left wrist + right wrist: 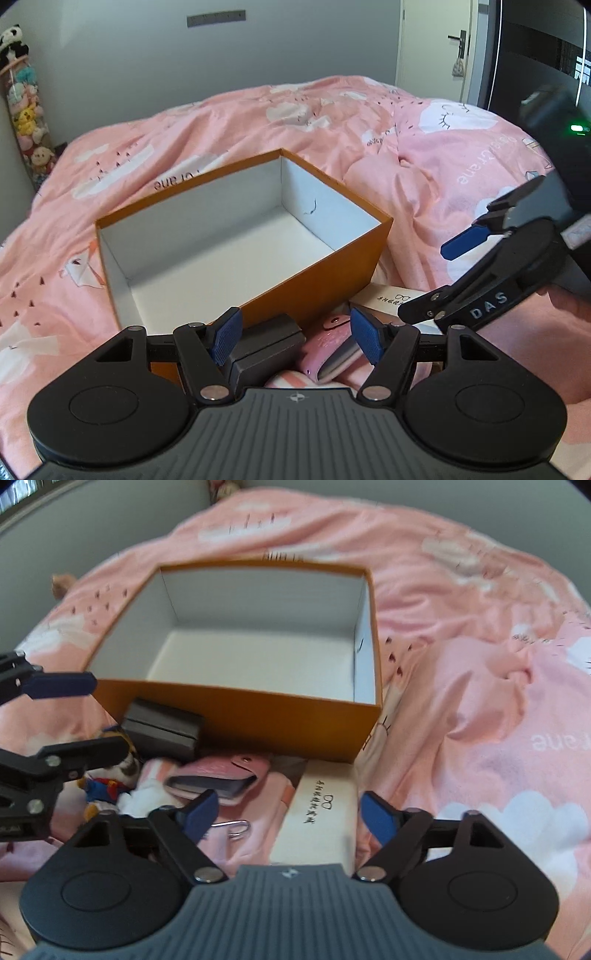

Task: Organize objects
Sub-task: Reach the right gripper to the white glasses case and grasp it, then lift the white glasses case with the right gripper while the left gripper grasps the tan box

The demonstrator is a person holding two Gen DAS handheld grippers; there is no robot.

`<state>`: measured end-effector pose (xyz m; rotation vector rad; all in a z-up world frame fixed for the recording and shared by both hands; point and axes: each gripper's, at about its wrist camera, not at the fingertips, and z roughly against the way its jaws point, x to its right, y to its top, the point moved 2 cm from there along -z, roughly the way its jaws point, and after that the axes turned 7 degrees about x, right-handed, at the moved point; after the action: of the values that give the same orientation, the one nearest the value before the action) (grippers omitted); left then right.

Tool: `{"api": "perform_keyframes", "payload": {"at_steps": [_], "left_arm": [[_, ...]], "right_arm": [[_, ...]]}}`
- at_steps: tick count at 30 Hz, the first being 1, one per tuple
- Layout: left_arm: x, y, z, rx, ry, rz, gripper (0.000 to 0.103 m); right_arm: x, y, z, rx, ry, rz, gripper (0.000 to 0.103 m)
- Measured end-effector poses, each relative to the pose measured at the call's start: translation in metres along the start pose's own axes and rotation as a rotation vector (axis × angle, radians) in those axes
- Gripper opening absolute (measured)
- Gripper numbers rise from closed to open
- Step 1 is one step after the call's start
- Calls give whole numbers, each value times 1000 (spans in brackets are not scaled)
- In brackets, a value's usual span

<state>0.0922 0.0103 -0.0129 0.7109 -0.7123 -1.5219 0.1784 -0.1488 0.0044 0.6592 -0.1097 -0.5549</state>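
An open orange box (317, 273) with a white empty inside stands on the pink bedspread; it also shows in the right wrist view (258, 716). In front of it lie a dark grey case (266, 347) (162, 727), a pink card wallet (332, 350) (218, 775), a white glasses box (391, 299) (321, 827) and a small plush toy (110, 779). My left gripper (295, 339) is open, its fingers over the grey case and the wallet. My right gripper (284, 816) is open just above the white glasses box, holding nothing.
A metal clip (236, 827) lies on the bedspread beside the white box. A tube of plush toys (26, 110) stands at the far left wall. A door (436, 44) is at the back right. The pink bedspread (258, 118) stretches all around the box.
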Motion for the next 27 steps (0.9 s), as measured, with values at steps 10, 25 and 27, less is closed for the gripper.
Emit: {"api": "perform_keyframes", "payload": {"at_steps": [10, 25, 27], "left_arm": [[-13, -2, -36, -117, -46, 110, 79], [-8, -10, -62, -203, -60, 121, 78], [-8, -10, -62, -205, -51, 118, 78]], "right_arm": [[39, 13, -79, -327, 38, -161, 77], [49, 0, -116, -448, 83, -228, 68], [48, -2, -116, -448, 74, -213, 68]]}}
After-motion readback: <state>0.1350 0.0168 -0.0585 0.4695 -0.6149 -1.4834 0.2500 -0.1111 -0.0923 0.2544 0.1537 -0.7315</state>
